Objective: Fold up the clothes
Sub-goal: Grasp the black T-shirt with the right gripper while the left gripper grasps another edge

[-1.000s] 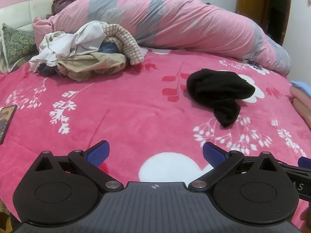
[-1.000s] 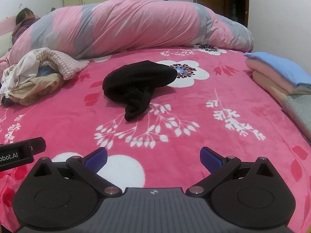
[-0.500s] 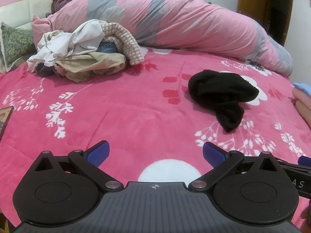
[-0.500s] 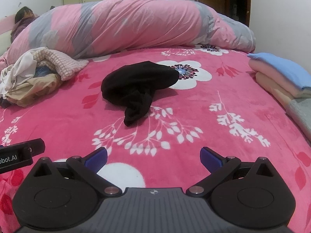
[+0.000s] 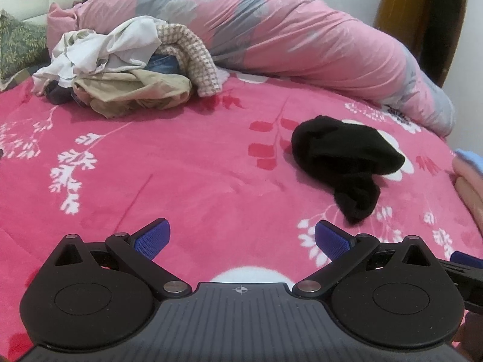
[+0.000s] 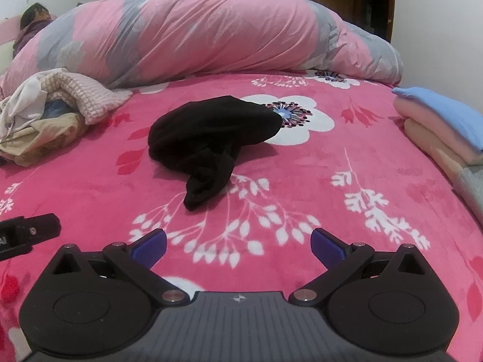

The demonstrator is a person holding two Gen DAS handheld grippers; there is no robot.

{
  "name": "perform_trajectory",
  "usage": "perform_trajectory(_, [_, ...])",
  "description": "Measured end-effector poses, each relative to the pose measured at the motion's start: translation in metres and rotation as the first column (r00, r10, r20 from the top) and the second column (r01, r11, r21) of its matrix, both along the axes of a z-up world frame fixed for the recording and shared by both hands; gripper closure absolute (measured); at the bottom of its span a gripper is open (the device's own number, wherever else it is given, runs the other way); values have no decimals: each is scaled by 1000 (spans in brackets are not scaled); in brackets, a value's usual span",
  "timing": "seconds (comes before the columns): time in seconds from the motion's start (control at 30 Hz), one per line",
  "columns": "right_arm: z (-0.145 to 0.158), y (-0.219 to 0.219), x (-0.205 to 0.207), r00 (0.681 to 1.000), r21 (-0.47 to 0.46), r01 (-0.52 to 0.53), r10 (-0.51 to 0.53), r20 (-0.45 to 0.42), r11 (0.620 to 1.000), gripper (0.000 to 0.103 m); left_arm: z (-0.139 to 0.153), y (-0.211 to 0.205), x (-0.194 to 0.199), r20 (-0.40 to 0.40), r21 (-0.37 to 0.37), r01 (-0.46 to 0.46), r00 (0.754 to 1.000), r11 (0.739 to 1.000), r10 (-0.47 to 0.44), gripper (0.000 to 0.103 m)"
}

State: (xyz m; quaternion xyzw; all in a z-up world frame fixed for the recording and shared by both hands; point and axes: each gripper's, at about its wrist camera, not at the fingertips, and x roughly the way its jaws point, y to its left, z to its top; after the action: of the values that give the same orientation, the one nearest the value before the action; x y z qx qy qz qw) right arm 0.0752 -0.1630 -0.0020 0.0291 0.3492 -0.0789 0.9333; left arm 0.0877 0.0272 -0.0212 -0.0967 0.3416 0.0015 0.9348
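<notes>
Closer now: black garment before both hand-held grippers (jaws apart).

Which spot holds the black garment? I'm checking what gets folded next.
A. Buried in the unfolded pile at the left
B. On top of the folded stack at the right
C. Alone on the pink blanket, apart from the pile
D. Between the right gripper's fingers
C: the black garment lies crumpled by itself on the blanket, clear of the pile and the folded stack; both grippers are open and empty.
</notes>
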Motion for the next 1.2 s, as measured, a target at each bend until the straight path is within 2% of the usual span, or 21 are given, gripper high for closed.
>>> perform_trajectory(0.2, [-4,-10,14,999,12,-30,30,34,999,0,-2,-1,20,29,3,5,1000,1000,-5,0])
perform_trajectory(0.33, [-2,-25,19,985,-4,-88,87,147,996,0,-1,-5,44,76,30,7,997,1000,-9,0])
perform_trajectory(0.5, [3,-43,34,949,-65,-119,133,285,991,0,2,-20,78,151,67,41,987,997,-51,0])
perform_trajectory(0.6, [7,-52,54,931,-75,-106,126,342,991,0,1,-29,102,169,47,85,981,995,-92,0])
perform_trajectory(0.8, [8,-71,103,911,48,-135,105,399,990,0,-4,-44,145,206,-76,146,970,986,-128,2])
perform_trajectory(0.9, [1,-75,133,918,124,-166,107,383,978,2,-15,-58,170,189,-104,180,969,978,-159,5])
perform_trajectory(0.93, [-3,-77,142,922,145,-174,110,371,974,4,-20,-62,176,175,-103,189,970,976,-170,10])
perform_trajectory(0.97, [-7,-77,148,929,162,-175,108,353,971,9,-25,-67,182,155,-102,197,971,975,-180,14])
perform_trajectory(1.03, [-18,-78,162,950,188,-168,108,294,968,25,-36,-75,192,99,-105,213,974,971,-203,41])
perform_trajectory(1.1, [-28,-79,169,966,221,-160,106,237,962,45,-44,-79,195,56,-108,209,977,972,-204,53])
perform_trajectory(1.13, [-31,-81,169,970,242,-159,105,219,957,51,-45,-81,192,62,-96,205,978,974,-200,64])
perform_trajectory(1.17, [-32,-83,167,970,268,-162,103,219,950,64,-44,-82,188,67,-81,205,978,975,-200,71])
perform_trajectory(1.2, [-32,-85,162,970,285,-159,96,224,945,78,-43,-83,184,72,-66,204,977,977,-199,82])
